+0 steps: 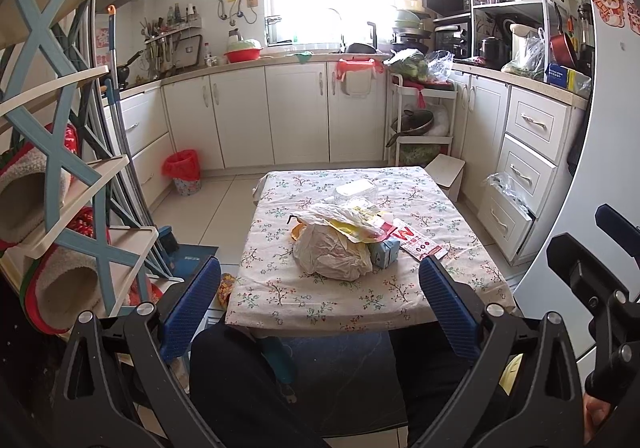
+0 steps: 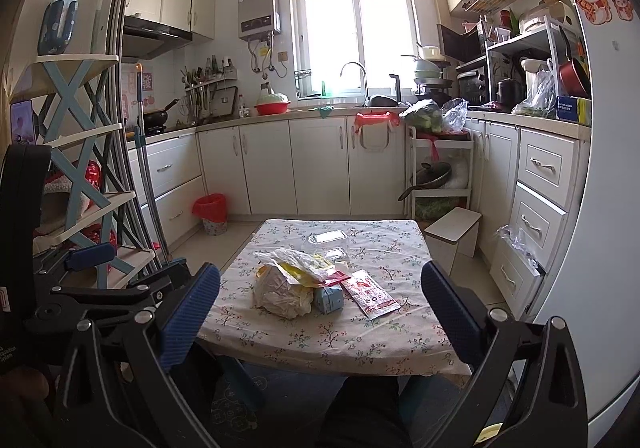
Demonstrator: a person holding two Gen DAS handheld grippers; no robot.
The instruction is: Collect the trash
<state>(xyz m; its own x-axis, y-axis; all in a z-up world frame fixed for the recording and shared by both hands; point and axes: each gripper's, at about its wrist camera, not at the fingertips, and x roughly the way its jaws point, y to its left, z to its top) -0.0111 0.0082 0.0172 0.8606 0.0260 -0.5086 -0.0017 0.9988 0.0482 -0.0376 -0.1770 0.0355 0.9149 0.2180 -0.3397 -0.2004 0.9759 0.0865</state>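
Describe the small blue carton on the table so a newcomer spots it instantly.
Start at the low table with the floral cloth in the middle of the kitchen floor. On it sits a trash pile led by a crumpled white plastic bag. The light-blue carton stands right beside that bag, left of the flat red-and-white packet; it is the only boxy blue item there.

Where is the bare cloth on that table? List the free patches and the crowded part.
Free: the near strip of the table in front of the crumpled plastic bag; the far corners beside the clear container; the right edge past the red packet. Crowded: the middle, where bag, blue carton and packet bunch together.
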